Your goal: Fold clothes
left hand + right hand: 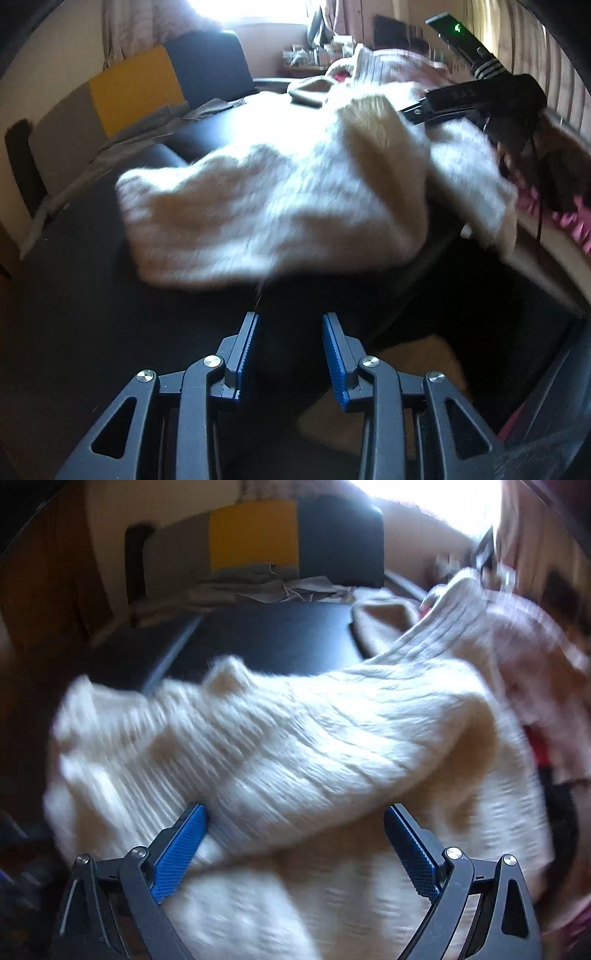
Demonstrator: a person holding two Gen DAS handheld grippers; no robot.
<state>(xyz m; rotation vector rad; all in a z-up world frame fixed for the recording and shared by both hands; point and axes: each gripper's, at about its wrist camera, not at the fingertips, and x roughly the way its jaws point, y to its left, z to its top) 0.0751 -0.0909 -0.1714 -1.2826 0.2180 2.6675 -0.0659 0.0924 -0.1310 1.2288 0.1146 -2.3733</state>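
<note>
Blue-padded fingers of the left gripper (290,321) fill the bottom of the left wrist view, parted a little with nothing between them, hanging over the dark table (74,295) short of the garment. Just beyond lies a cream knitted sweater (273,206), bunched in a thick heap on the tabletop, its near hem drooping toward the table's front edge. The picture is blurred, so the knit shows only as soft streaks.

At the upper right of that view the right gripper (417,110) reaches in from the side, its dark fingers lying on the sweater's far edge; a hand (517,155) behind it can barely be made out.

From the right wrist view, the right gripper (295,816) stands wide open, its two blue pads (177,849) spread to either side of a raised fold of the sweater (295,746). The ribbed knit runs between them and over the space below, touching the left pad; whether the right pad touches cannot be told.

Farther back, a second pale garment (384,624) lies on the table near the sweater's far end, and pinkish clothing (524,646) is piled at the right. Behind the table stands a chair back (255,531) panelled in grey, yellow and dark blue, with grey fabric (258,587) draped below it. Bright window light washes out the top of both views.
</note>
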